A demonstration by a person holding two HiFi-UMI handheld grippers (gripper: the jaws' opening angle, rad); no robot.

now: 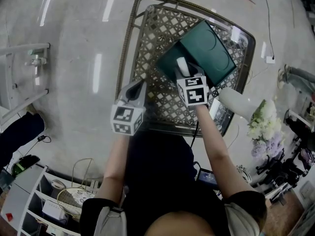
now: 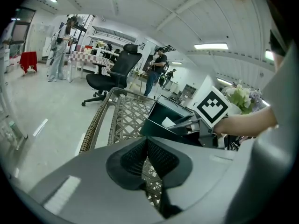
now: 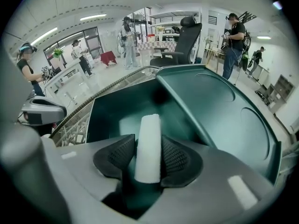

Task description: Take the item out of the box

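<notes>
The right gripper (image 3: 148,160) fingers (image 3: 175,158) pinch the lower end of the seemingly light, stiff white bar (image 3: 148,139); the left gripper (image 2: 146,160) is closed, empty.

The box (image 1: 206,50) looks like smooth dark green plastic with a soft sheen, and its lid catches pale highlights. The white item (image 3: 148,143) is matt and faintly grainy; whether it is foam or cloth I cannot tell. The table (image 1: 147,43) top is an open woven lattice, wicker-like and dull brown, with a rim wrapped in a checked weave. The floor (image 1: 83,48) is pale, hard and glossy, mirroring the ceiling lights. On the right gripper (image 3: 148,158) and the left gripper (image 2: 147,148), the pads (image 3: 117,158) are black, matt and finely ribbed like rubber, set in smooth matt grey plastic shells. The marker cubes (image 1: 193,90) are flat white with black print.
</notes>
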